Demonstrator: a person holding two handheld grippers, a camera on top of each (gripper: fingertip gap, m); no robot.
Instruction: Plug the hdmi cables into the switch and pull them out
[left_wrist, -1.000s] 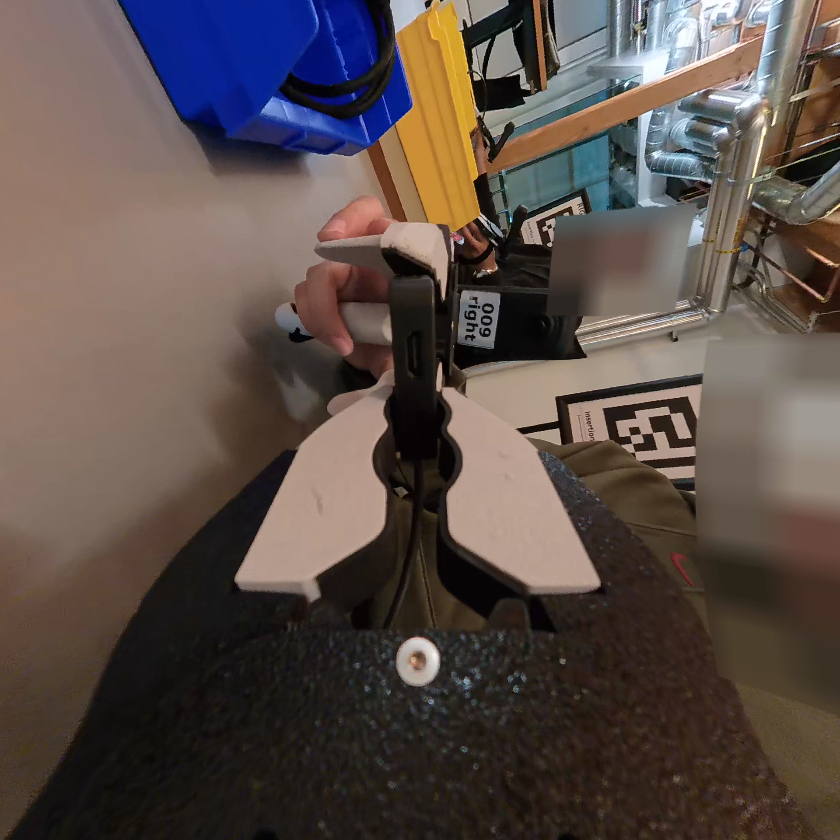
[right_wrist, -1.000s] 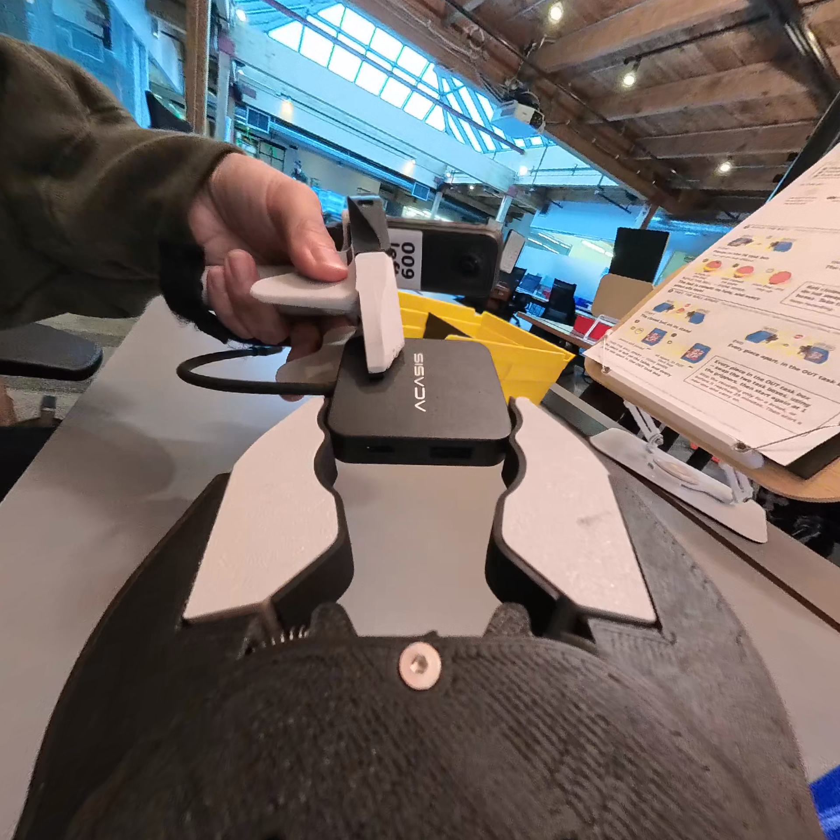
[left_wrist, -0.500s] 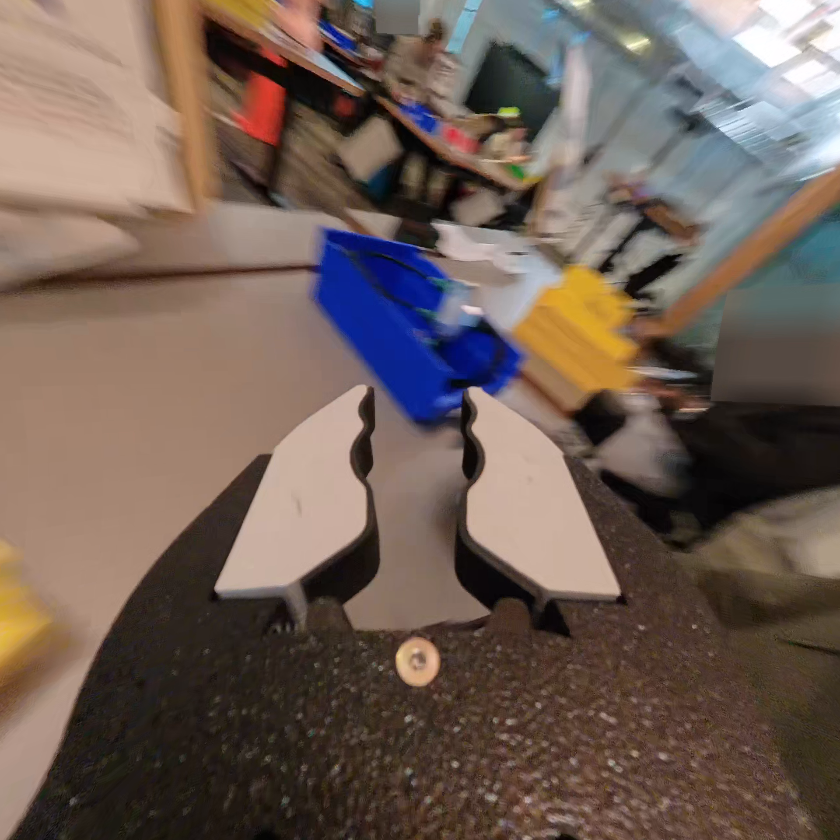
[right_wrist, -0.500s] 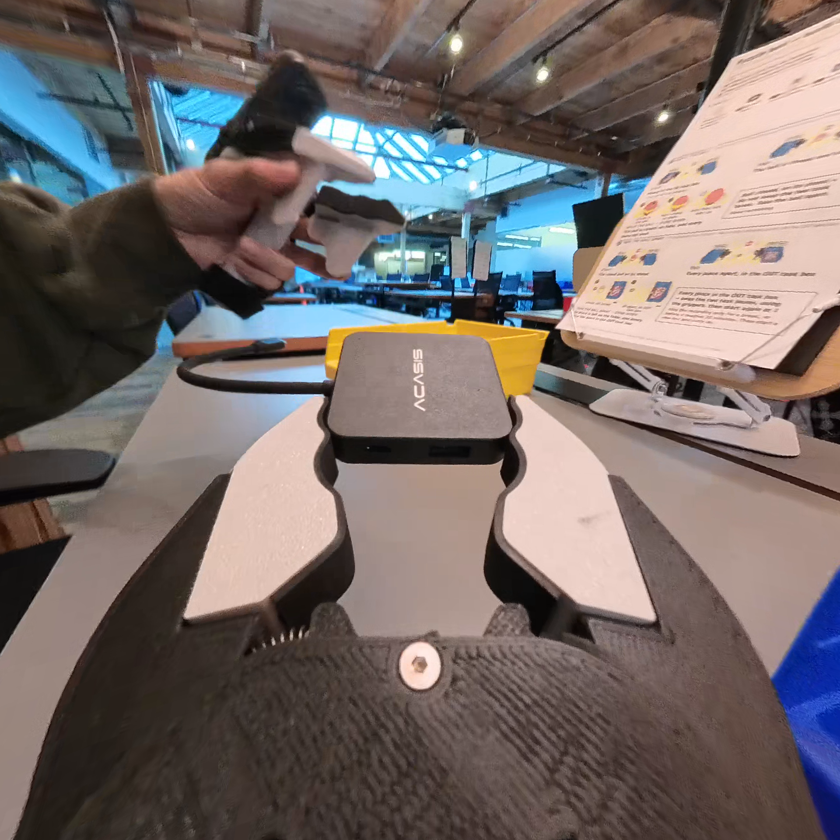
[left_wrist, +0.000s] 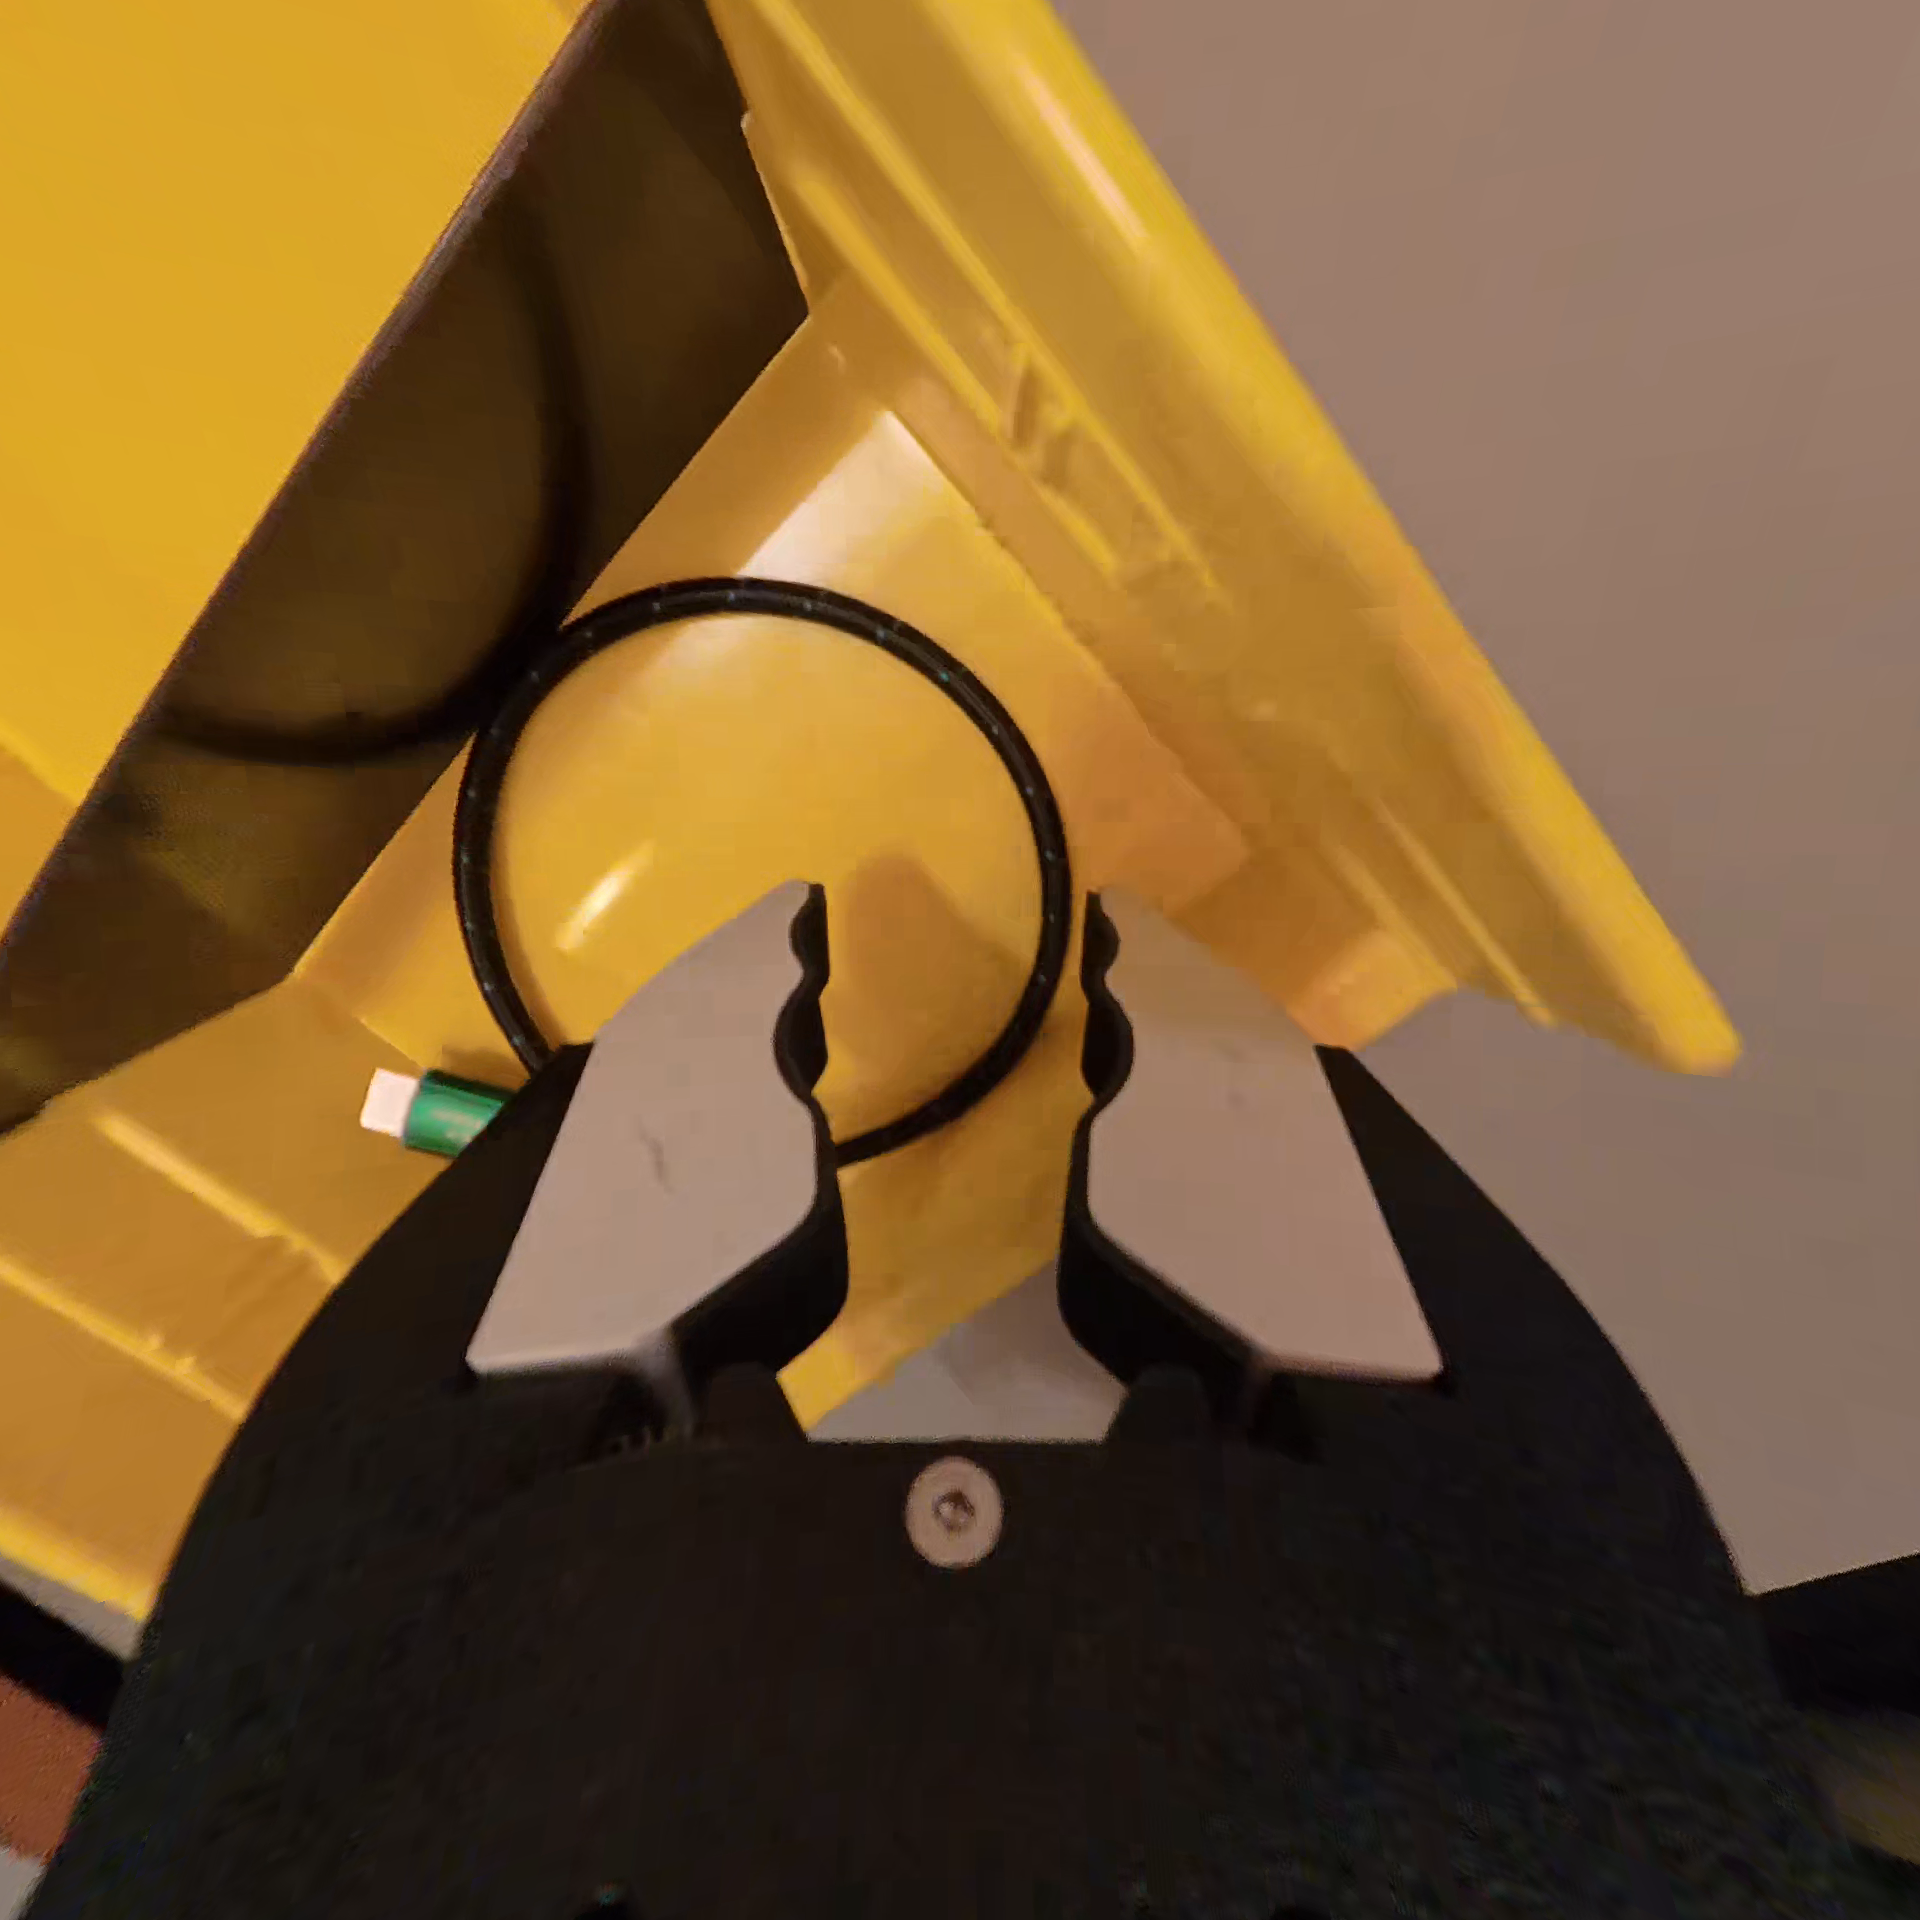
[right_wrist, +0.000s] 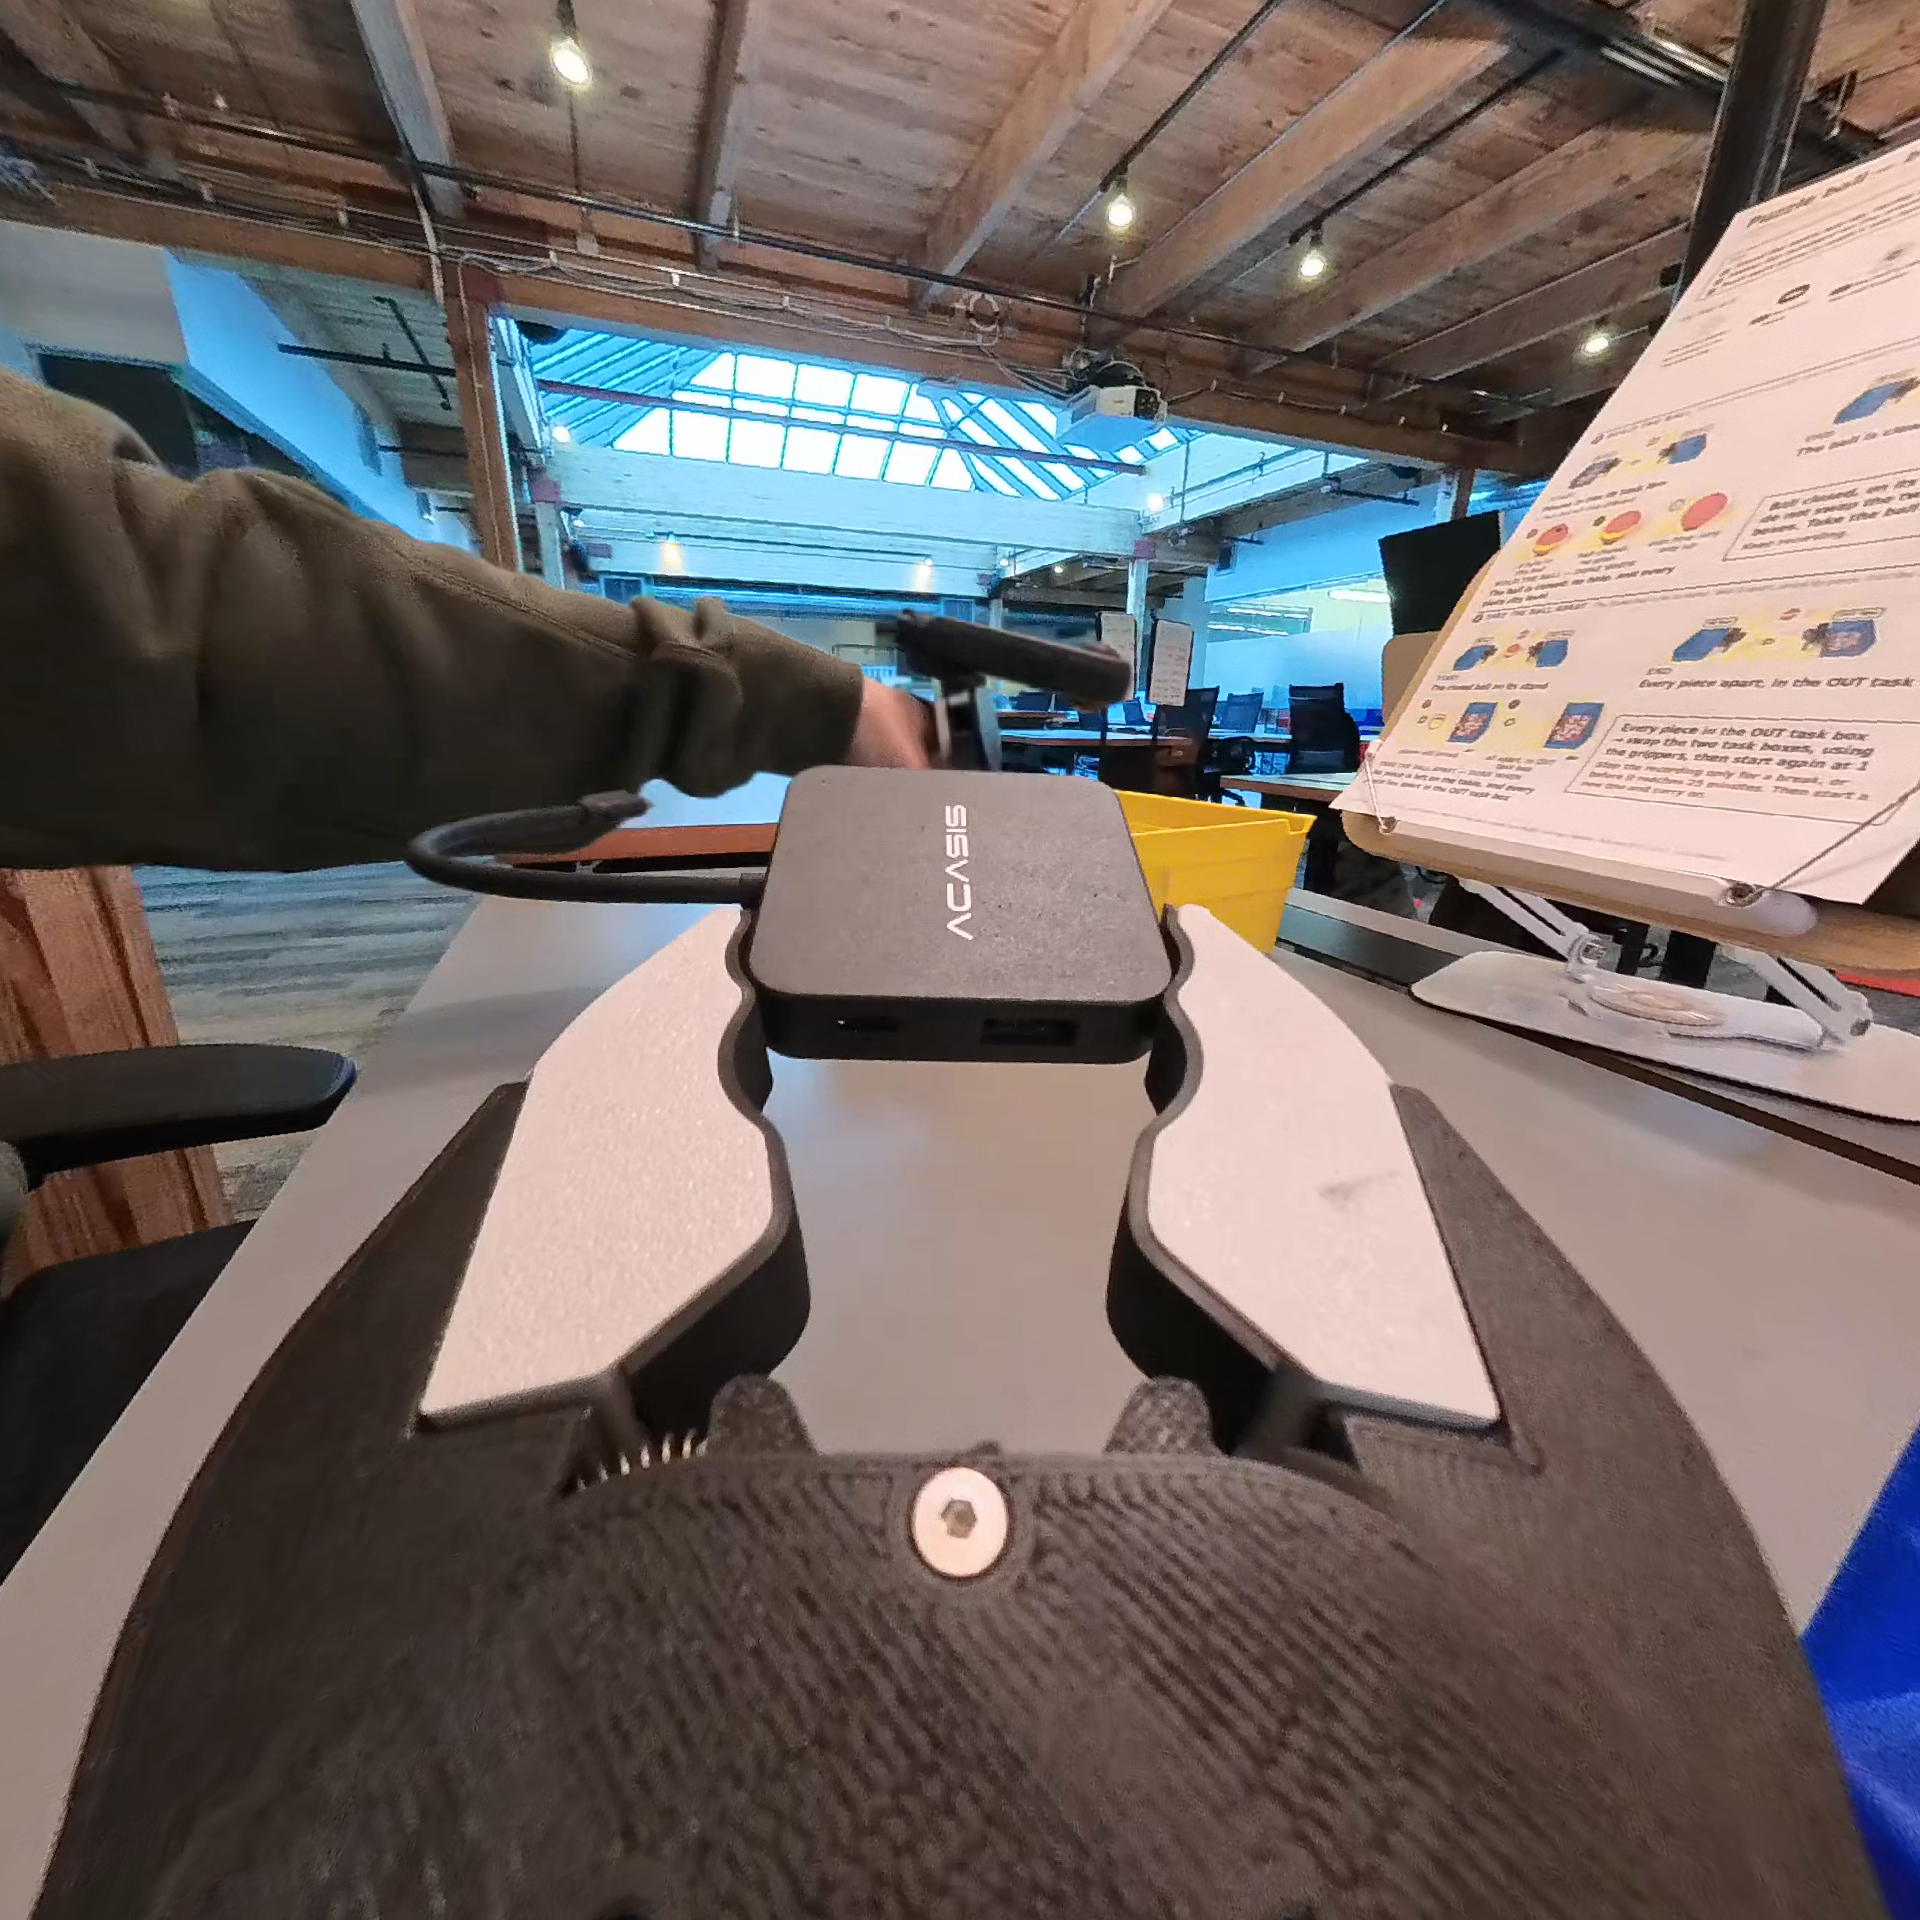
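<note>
My right gripper (right_wrist: 961, 914) is shut on the black switch box (right_wrist: 951, 894) and holds it level above the grey table (right_wrist: 956, 1226); its short black cable (right_wrist: 540, 847) trails off to the left. My left gripper (left_wrist: 951, 904) is open and empty, pointing down into the yellow bin (left_wrist: 1143, 499). A coiled black cable (left_wrist: 769, 873) with a green plug (left_wrist: 442, 1112) lies in the bin, its loop right at my left fingertips (left_wrist: 769, 914). In the right wrist view the left gripper (right_wrist: 1013, 655) shows beyond the switch, over the yellow bin (right_wrist: 1216, 862).
A person's olive sleeve (right_wrist: 364, 675) reaches across the left of the right wrist view. An instruction sheet on a stand (right_wrist: 1683, 665) stands at the right. A blue bin's edge (right_wrist: 1870, 1714) is at the lower right. A black chair (right_wrist: 156, 1101) sits beside the table.
My left gripper let go of the cable plug at the switch, swung away and now points down into the yellow bin, open. My right gripper still holds the switch, lifted slightly.
</note>
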